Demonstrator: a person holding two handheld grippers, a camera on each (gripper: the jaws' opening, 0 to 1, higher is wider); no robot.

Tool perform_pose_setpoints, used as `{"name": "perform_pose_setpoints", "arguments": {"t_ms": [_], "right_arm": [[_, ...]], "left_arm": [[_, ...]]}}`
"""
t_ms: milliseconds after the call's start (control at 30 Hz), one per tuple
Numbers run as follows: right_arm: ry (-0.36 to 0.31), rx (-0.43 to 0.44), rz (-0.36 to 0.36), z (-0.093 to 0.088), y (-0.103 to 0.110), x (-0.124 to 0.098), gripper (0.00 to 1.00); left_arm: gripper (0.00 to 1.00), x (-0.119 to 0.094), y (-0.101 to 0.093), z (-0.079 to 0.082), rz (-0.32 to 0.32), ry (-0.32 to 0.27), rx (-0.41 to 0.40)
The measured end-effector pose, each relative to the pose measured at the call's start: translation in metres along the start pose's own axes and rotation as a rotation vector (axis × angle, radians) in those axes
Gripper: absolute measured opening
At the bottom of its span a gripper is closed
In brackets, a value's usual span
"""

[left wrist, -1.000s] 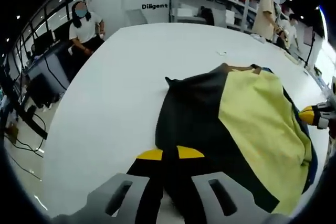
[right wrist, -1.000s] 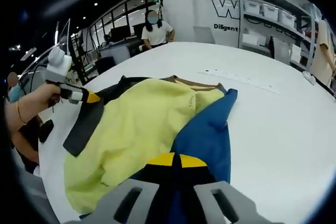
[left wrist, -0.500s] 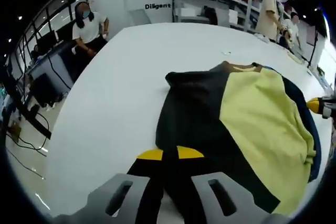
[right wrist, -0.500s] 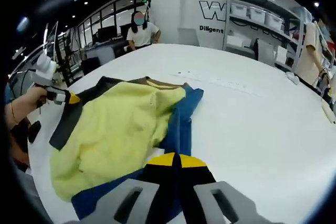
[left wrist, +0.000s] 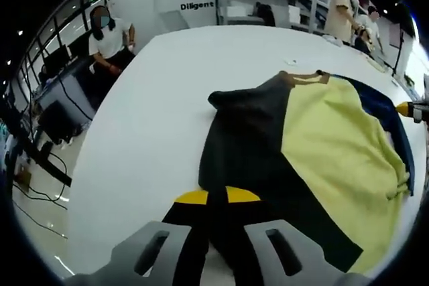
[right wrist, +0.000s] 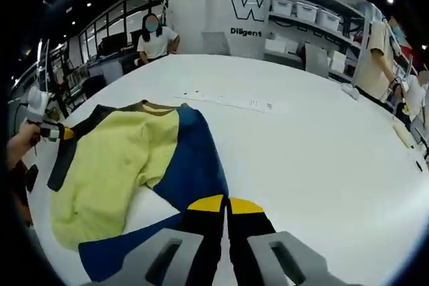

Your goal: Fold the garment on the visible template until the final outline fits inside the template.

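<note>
A garment with black point(left wrist: 248, 138), yellow point(left wrist: 335, 145) and blue panels lies spread on the white table point(left wrist: 161, 98). My left gripper point(left wrist: 216, 199) is shut on the black edge nearest its camera. In the right gripper view the yellow panel point(right wrist: 114, 165) sits left of the blue panel point(right wrist: 191, 165), and my right gripper point(right wrist: 226, 204) is shut on the blue edge. The left gripper point(right wrist: 57, 132) shows there at the far left, held by a hand. At the right rim of the left gripper view shows the right gripper's yellow tip point(left wrist: 409, 109).
A pale strip with dark marks point(right wrist: 231, 102) lies on the table beyond the garment. A person point(right wrist: 155, 35) stands at the table's far end. Shelves with bins point(right wrist: 301, 15) and other people point(left wrist: 338, 5) are behind. The table edge point(left wrist: 87, 185) drops off at the left.
The right gripper has drawn the blue panel out from under the yellow one, so it now lies flat beside it. The left gripper has kept its hold on the black edge.
</note>
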State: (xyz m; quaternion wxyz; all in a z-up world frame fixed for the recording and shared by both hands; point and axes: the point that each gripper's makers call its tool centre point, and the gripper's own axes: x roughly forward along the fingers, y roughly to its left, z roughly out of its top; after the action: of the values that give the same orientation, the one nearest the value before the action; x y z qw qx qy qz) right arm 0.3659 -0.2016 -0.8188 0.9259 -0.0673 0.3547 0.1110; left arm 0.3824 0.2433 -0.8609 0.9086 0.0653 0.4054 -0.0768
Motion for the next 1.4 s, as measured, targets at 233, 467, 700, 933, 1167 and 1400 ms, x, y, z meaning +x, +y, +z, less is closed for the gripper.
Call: {"name": "perform_pose_setpoints", "arguments": {"t_ms": [233, 467, 700, 933, 1167, 1400], "right_arm": [[0.092, -0.061, 0.027, -0.004, -0.015, 0.007, 0.00], [0.107, -0.098, -0.015, 0.000, -0.041, 0.018, 0.00], [0.114, -0.109, -0.064, 0.001, -0.053, 0.031, 0.00], [0.124, -0.097, -0.123, -0.002, -0.066, 0.046, 0.00], [0.103, -0.092, -0.181, 0.003, -0.081, 0.056, 0.00], [0.101, -0.118, -0.206, 0.004, -0.090, 0.065, 0.00]], "left_arm": [[0.05, 0.004, 0.006, 0.004, -0.003, 0.011, 0.012], [0.05, 0.006, 0.008, 0.007, 0.002, 0.003, 0.021], [0.05, 0.007, 0.009, 0.008, -0.002, -0.002, 0.020], [0.05, 0.008, 0.010, 0.010, -0.004, -0.002, 0.019], [0.05, 0.008, 0.010, 0.011, -0.007, -0.006, 0.022], [0.05, 0.009, 0.011, 0.011, -0.012, -0.005, 0.023]]}}
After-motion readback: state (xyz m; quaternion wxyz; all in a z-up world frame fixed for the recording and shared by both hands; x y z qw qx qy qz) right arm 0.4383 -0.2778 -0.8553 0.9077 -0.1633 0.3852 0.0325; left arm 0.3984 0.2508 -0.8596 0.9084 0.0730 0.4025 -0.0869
